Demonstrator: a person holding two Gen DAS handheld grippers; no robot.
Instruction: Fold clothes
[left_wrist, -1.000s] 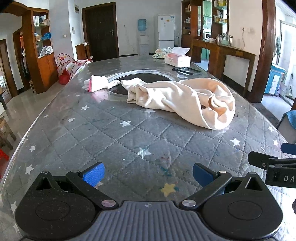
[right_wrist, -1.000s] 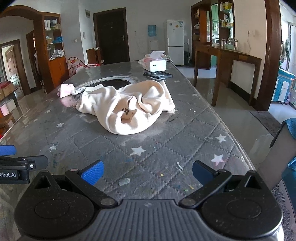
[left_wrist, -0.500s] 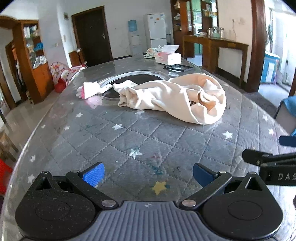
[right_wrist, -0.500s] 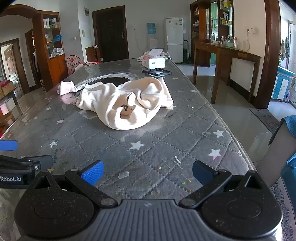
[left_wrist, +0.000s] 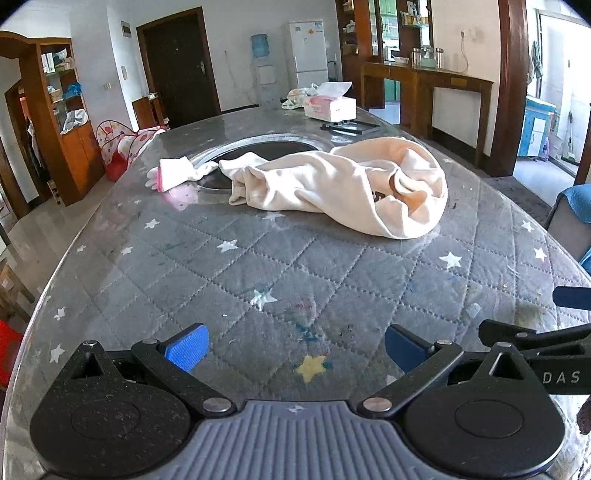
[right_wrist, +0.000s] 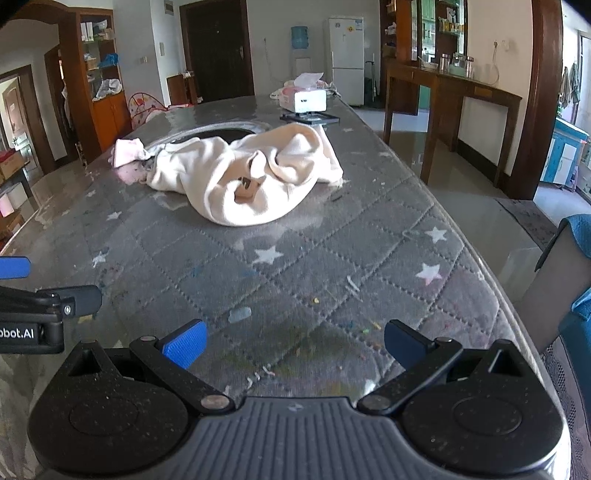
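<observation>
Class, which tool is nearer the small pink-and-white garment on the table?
Left. The left tool faces the small garment more directly; the right tool sits further right, so it lies far left.

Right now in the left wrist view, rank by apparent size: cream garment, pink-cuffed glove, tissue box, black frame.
1. Cream garment, by far the largest.
2. Glove and tissue box: they look about alike, and the box sits farther back, so no ranking between them.
3. Black frame, thinnest, though also far from the camera.
</observation>
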